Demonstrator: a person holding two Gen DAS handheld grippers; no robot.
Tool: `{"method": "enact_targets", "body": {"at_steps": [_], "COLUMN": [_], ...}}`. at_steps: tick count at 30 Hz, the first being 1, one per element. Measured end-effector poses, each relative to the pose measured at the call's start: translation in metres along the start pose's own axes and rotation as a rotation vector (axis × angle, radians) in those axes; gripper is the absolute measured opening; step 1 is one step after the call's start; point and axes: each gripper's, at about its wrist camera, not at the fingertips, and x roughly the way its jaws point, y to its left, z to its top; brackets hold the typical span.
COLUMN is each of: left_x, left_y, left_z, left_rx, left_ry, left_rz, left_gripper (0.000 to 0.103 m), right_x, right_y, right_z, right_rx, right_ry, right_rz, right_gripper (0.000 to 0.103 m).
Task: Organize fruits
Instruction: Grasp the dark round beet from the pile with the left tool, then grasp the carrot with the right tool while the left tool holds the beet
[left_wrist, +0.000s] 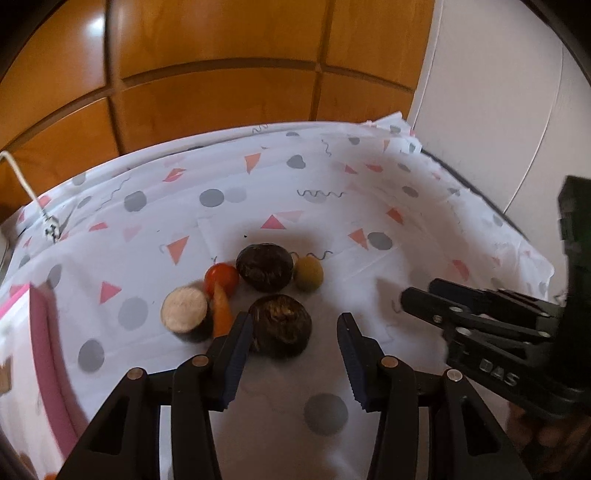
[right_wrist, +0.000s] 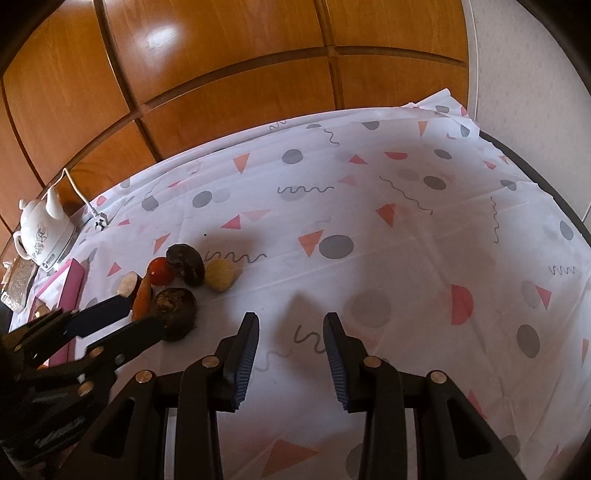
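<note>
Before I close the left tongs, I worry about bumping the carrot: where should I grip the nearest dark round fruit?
Grip the nearest dark fruit across its widest middle, coming straight from the near side. The open left tongs sit slightly right of it; the carrot lies close on its left, so shift left carefully.

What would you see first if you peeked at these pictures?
First, the little huddle of produce on the spotted tablecloth: a red tomato, an orange carrot and two dark round fruits. The open left gripper reaches around the nearer dark fruit; a white kettle sits far left.
</note>
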Motion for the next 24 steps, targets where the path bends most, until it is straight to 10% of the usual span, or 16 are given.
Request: {"method": "enact_targets", "body": {"at_steps": [13, 24], "left_x": [0.039, -0.004], "left_y": [-0.006, 0.005], "left_z": [0.001, -0.036], "left_rx": [0.098, -0.034], "left_ry": [0.047, -0.009], "left_rz": [0.039, 0.021], "left_gripper": [0.047, 0.047], "right_x": [0.003, 0.016], "right_y": [-0.011, 0.0], "right_z": [0.01, 0.013], "right_rx": [0.024, -0.019], "right_ry": [0.0, 0.031], "right_rz": [-0.001, 0.065], "right_gripper": [0.037, 0.036]}}
